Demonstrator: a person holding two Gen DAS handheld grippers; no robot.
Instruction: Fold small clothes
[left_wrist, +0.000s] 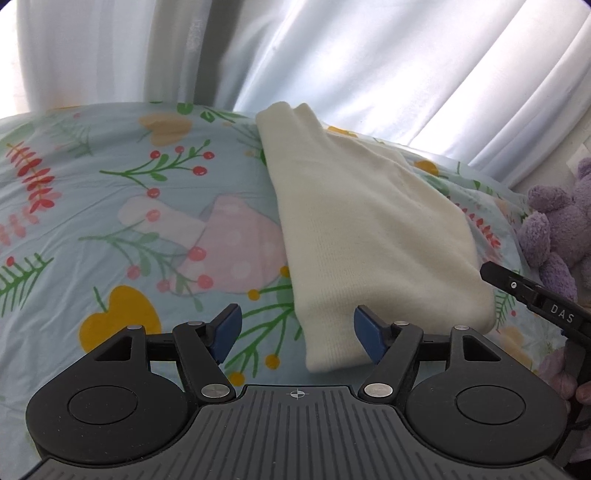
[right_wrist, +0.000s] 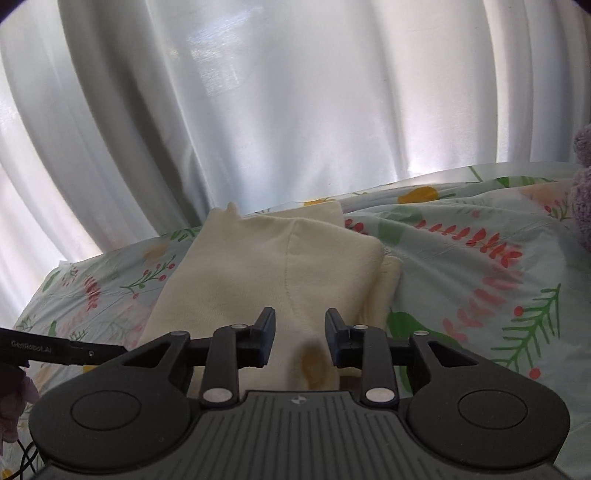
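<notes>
A cream knit garment (left_wrist: 373, 236) lies folded into a long narrow shape on a floral bed sheet (left_wrist: 110, 206). My left gripper (left_wrist: 297, 334) is open, just above the garment's near left corner, its right pad over the cloth. In the right wrist view the same garment (right_wrist: 266, 266) lies in layers, with a yellowish spot near its front edge. My right gripper (right_wrist: 300, 338) is open, its fingers apart over the garment's near end, nothing between them. The right gripper's finger (left_wrist: 532, 299) shows at the garment's right edge in the left wrist view.
White curtains (right_wrist: 295, 92) hang behind the bed. A purple plush toy (left_wrist: 557, 221) sits on the bed at the right. The left gripper's finger (right_wrist: 62, 349) shows at the left of the right wrist view. The sheet (right_wrist: 480, 258) is wrinkled to the garment's right.
</notes>
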